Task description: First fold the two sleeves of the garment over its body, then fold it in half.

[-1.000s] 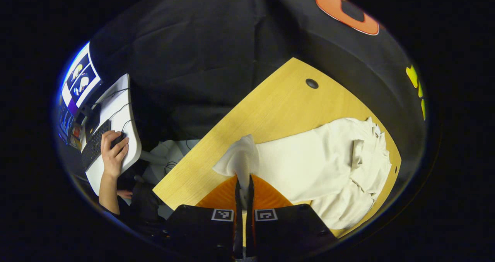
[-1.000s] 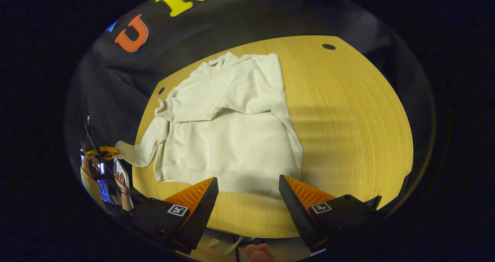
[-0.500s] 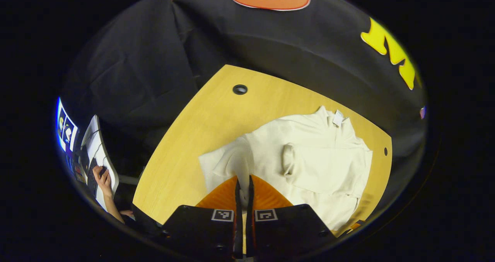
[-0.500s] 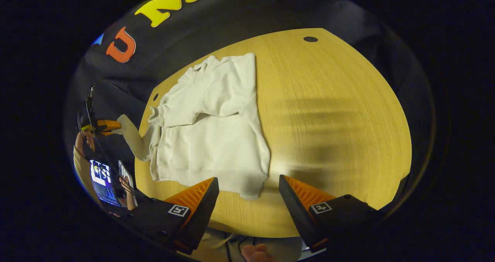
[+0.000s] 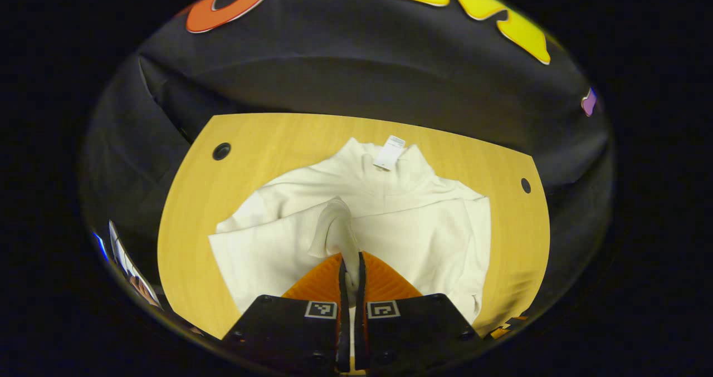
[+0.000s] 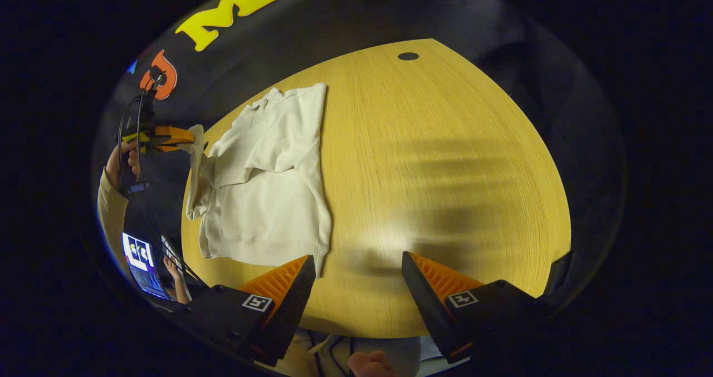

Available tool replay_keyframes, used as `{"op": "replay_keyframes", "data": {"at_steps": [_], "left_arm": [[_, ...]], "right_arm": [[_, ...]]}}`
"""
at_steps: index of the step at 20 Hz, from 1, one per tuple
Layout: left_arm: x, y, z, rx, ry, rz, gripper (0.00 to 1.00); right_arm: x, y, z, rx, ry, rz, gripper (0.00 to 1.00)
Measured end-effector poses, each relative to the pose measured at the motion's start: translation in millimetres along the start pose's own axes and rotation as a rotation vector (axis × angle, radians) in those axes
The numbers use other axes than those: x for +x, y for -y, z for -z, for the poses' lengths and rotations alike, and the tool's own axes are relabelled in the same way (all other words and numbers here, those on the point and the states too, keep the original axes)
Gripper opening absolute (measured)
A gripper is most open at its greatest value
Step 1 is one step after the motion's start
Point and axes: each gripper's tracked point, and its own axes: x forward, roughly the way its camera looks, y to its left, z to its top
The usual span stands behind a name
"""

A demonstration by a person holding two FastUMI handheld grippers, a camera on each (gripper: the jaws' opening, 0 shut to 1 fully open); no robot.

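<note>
Left gripper (image 5: 350,277) pinches the garment's sleeve (image 5: 334,229), lifted above the white garment (image 5: 423,232) lying near the table's (image 5: 189,210) far edge. Right gripper (image 6: 356,277) hangs spread, apparently over the near edge.

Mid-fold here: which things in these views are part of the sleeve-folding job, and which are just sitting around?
Part of the job:
- white garment on the table
- its sleeve, lifted over the body
- left gripper, shut on the sleeve
- right gripper, open, holding nothing

Just around:
- screen off the table's edge
- neck tag
</note>
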Motion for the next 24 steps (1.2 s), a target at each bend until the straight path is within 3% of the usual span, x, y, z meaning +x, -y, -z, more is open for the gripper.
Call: {"op": "replay_keyframes", "data": {"at_steps": [2, 5, 6, 8, 9, 14, 16, 18, 20, 21, 22, 23, 24], "left_arm": [[16, 43, -2, 0.048, 0.003, 0.034, 0.06], [45, 98, -1, 0.102, 0.002, 0.090, 0.06], [53, 111, 0, 0.115, -0.006, 0.097, 0.06], [71, 126, 1, 0.119, -0.016, 0.090, 0.06], [77, 131, 1, 0.112, -0.029, 0.093, 0.06], [87, 142, 10, 0.053, -0.069, 0.126, 0.12], [77, 152, 9, 0.043, -0.060, 0.187, 0.20], [66, 153, 4, 0.046, -0.032, 0.218, 0.38], [52, 142, 4, 0.063, -0.015, 0.182, 0.67], [46, 136, 4, 0.075, 0.000, 0.168, 0.77], [40, 129, 5, 0.089, 0.014, 0.165, 0.67], [34, 120, 5, 0.096, 0.037, 0.157, 0.83], [26, 112, 5, 0.099, 0.060, 0.147, 0.91]], "right_arm": [[-1, 12, 6, 0.014, -0.014, 0.015, 0.97], [0, 24, 9, 0.026, -0.035, 0.028, 0.93], [0, 26, 9, 0.029, -0.036, 0.029, 0.97], [2, 27, 6, 0.024, -0.035, 0.034, 0.93], [4, 26, 5, 0.017, -0.033, 0.038, 0.97], [5, 24, 2, 0.026, -0.019, 0.048, 0.97], [7, 22, 4, 0.045, -0.014, 0.052, 0.98], [11, 20, 9, 0.059, -0.030, 0.059, 0.98], [17, 17, 8, 0.073, -0.027, 0.078, 0.98], [19, 16, 7, 0.082, -0.019, 0.087, 0.97], [23, 12, 7, 0.091, -0.016, 0.090, 0.98], [25, 8, 7, 0.101, -0.019, 0.088, 0.98], [28, 0, 8, 0.110, -0.020, 0.081, 0.98]]}}
